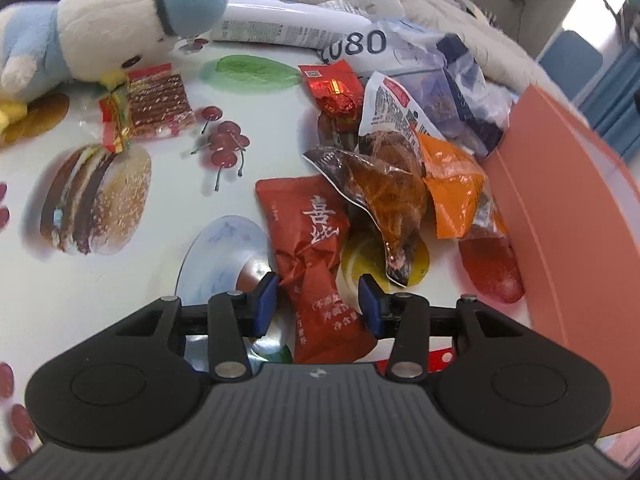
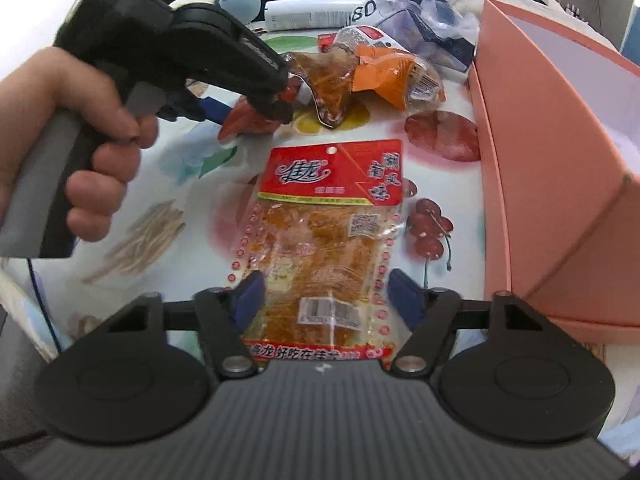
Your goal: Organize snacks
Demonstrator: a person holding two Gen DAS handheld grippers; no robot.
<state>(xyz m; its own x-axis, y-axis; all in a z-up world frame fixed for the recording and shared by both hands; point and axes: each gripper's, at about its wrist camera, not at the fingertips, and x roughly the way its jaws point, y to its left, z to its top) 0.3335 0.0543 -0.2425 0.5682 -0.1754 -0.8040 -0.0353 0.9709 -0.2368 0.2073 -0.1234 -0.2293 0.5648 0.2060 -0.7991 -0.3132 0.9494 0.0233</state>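
My left gripper is open around the narrow waist of a dark red twisted snack packet lying on the table; the left pad touches it, the right pad stands apart. That packet also shows under the left gripper in the right wrist view. My right gripper is open, its pads either side of a flat red-topped clear packet of orange snack. A pile of packets, brown, orange and small red, lies beyond. A pink box stands open at the right.
A blue and white plush toy and a clear packet of brown sticks lie at the far left. A white tube and crumpled plastic bags lie at the back. The tablecloth has printed food pictures.
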